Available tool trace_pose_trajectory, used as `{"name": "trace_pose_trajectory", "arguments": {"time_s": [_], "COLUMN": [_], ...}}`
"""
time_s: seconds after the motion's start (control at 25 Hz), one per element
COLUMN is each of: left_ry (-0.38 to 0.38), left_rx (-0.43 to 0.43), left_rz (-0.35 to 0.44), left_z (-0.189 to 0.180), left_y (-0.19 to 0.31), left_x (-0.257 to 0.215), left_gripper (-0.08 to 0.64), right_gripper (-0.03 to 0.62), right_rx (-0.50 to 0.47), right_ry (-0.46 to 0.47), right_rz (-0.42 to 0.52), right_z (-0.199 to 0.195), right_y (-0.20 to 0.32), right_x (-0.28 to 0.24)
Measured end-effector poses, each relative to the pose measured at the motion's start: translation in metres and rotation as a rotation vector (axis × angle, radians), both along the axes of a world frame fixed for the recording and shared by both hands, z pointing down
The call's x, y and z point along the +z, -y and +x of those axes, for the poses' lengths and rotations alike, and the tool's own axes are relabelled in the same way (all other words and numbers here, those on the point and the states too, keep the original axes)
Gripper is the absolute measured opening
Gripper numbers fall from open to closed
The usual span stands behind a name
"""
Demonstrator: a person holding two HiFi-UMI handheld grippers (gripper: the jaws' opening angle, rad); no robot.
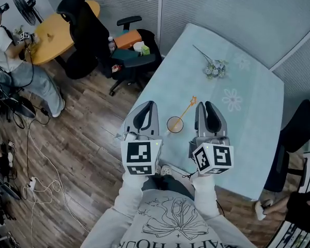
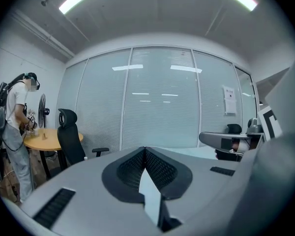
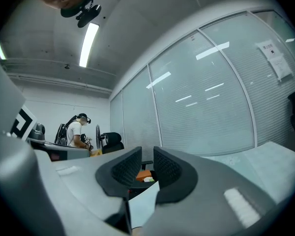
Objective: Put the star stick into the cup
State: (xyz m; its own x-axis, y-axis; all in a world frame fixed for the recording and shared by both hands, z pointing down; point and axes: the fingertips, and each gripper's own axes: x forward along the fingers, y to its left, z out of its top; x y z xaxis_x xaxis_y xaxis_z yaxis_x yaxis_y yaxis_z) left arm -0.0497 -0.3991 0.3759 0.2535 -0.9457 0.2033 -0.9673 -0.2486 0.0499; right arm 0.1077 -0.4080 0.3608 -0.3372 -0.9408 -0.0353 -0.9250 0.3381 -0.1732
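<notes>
The pale blue, flower-printed surface [image 1: 248, 112] carries a small round cup [image 1: 174, 124], sitting between the grey left tool [image 1: 147, 107] and right tool [image 1: 204, 106]. The thin orange star-tipped stick [image 1: 187, 107] leans in it. Their own views miss the cup. There the left tool's ribbed pads meet, clenched empty, and the right tool's stand parted, released.

Star stick [image 1: 185, 110]: thin, yellow-orange, star-tipped, stood with its lower end inside the cup [image 1: 174, 124], leaning up-right. Cup: small, round, upright, near the pale blue table's [image 1: 248, 138] front edge.
</notes>
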Motion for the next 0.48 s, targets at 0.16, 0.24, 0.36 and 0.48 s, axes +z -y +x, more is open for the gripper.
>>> {"name": "trace_pose_trajectory", "arguments": {"time_s": [0.16, 0.24, 0.36, 0.48], "left_ry": [0.001, 0.0, -0.001, -0.003], "left_rx": [-0.001, -0.004, -0.014, -0.016], "left_rz": [0.063, 0.083, 0.102, 0.117], "left_z": [-0.003, -0.006, -0.008, -0.008], "left_y": [-0.009, -0.01, -0.015, -0.02], "left_x": [-0.03, -0.04, -0.048, -0.056], "left_gripper": [0.006, 0.006, 0.006, 0.006], "right_gripper": [0.047, 0.024, 0.011, 0.011], "right_rx": [0.0, 0.0, -0.002, -0.001], "right_ry": [0.0, -0.003, -0.009, -0.007], "right_rz": [0.046, 0.066, 0.092, 0.104], "right_z": [0.0, -0.002, -0.003, -0.002], "right_y": [-0.013, -0.016, -0.022, -0.027], "right_x": [-0.025, -0.035, -0.045, -0.053]}}
